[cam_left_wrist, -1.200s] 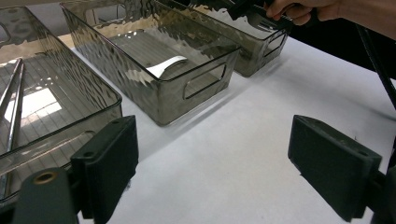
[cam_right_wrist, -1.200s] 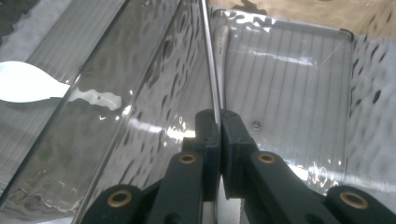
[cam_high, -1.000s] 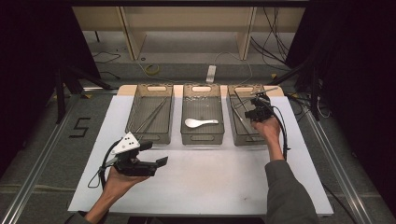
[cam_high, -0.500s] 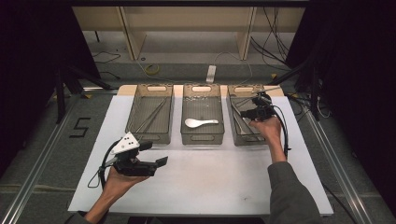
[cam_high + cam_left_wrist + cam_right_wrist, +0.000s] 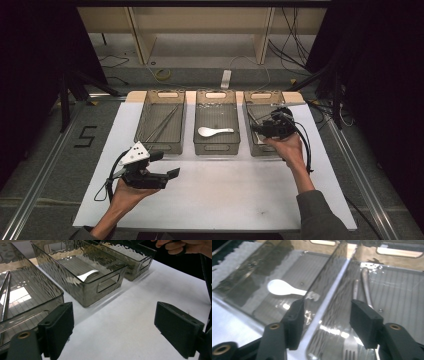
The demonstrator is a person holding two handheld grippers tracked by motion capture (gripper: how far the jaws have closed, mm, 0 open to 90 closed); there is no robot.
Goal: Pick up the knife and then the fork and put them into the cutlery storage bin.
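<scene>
Smoky rippled plastic blurs what lies in the right bin [image 5: 260,137]; in the right gripper view it looks like a fork [image 5: 352,351] and long metal handles. The right gripper [image 5: 261,129] hovers over that bin, its jaws just been opening, nothing between them. The left gripper [image 5: 170,165] rests wide apart over the white mat [image 5: 225,195], empty. A white spoon [image 5: 214,131] lies in the middle bin [image 5: 216,145]
</scene>
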